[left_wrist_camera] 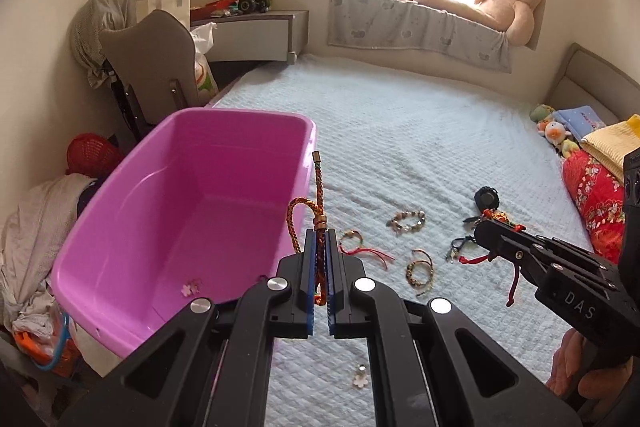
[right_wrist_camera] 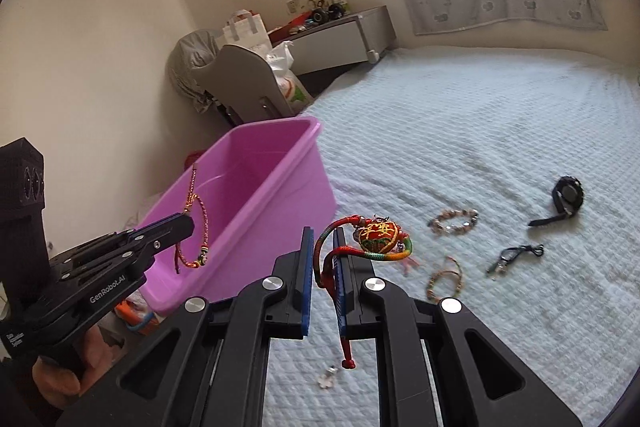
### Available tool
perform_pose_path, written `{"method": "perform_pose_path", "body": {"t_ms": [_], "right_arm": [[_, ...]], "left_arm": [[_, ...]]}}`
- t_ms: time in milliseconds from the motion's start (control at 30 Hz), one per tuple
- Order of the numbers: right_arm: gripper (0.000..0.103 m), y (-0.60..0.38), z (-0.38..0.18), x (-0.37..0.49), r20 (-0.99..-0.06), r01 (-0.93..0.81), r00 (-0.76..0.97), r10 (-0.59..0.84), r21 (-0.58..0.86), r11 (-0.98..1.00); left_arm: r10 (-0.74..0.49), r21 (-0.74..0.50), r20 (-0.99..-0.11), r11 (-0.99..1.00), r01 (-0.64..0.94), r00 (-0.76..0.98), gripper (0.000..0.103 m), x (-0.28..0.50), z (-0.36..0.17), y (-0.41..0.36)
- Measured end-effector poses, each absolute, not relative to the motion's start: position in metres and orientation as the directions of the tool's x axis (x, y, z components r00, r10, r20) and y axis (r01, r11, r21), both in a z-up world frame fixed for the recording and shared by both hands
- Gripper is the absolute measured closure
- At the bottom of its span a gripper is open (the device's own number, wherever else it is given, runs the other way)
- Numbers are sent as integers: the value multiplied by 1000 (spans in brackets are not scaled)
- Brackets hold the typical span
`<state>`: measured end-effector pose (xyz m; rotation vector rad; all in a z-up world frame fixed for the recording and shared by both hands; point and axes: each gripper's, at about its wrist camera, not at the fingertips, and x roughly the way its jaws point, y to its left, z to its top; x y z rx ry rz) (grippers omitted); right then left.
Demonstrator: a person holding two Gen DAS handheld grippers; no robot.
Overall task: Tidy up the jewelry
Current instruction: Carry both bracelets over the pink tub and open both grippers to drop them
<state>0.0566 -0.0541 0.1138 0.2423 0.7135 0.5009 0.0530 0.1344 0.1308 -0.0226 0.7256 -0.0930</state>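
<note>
Both loads are mid-carry: the left hand-held gripper [left_wrist_camera: 319,239] is clamped on a braided bracelet [left_wrist_camera: 298,223] beside the pink bin [left_wrist_camera: 188,199], the right hand-held gripper [right_wrist_camera: 323,239] pinches a red charm cord [right_wrist_camera: 378,239] just right of it, so next comes moving over the bin and releasing.

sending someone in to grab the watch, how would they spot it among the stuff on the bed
On the pale quilted bed, look past the scattered bracelets toward the side away from the pink tub. The watch is the only all-black piece, with a round face and a flat strap trailing.
</note>
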Motion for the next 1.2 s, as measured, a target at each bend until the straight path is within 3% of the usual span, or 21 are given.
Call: {"method": "perform_pose_path", "body": {"t_ms": [433,733,1200], "right_arm": [[93,52,131,83,-562,-485,569,600,360,797],[93,111,119,96,-607,-516,504,614,358,778],[93,155,93,124,-693,-536,441,570,306,787]], "left_arm": [[-91,-77,-707,996,51,701,98,90,112,227],[-137,-134,-758,990,53,638,98,105,86,265],[-66,-103,-800,994,-27,596,98,114,63,296]]}}
